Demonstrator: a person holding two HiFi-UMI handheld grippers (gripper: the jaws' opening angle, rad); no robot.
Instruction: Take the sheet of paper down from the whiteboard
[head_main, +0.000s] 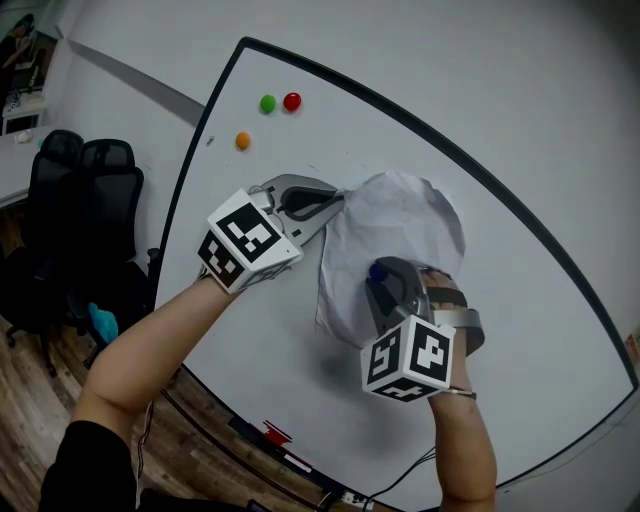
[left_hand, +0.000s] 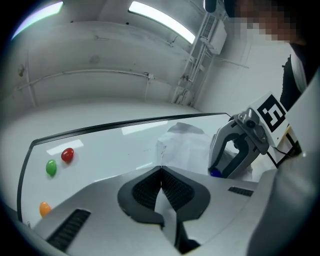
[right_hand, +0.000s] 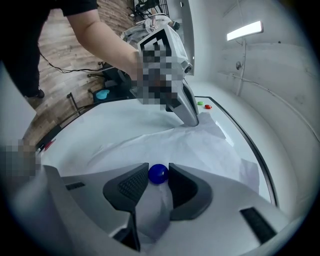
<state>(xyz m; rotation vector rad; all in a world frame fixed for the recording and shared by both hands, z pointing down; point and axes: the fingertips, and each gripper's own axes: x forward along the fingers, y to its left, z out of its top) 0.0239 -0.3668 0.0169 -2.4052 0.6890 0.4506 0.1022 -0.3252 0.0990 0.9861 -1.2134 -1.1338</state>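
The left gripper (head_main: 335, 200), tips unclear in the head view, meets the edge of the sheet of paper (head_main: 400, 215) on the whiteboard (head_main: 300, 340); the left gripper view shows it clenched on that edge; the right gripper view shows the right gripper (right_hand: 159, 172) clamping a blue magnet (right_hand: 158, 174) against the sheet.

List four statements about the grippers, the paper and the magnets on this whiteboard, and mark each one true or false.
1. The left gripper is shut on an edge of the sheet of paper. True.
2. The right gripper grips a marker pen. False: it is shut on the blue magnet that sits on the paper.
3. A green magnet, a red magnet and an orange magnet sit on the bare whiteboard, apart from the paper. True.
4. The paper lies on the floor. False: it is against the whiteboard.
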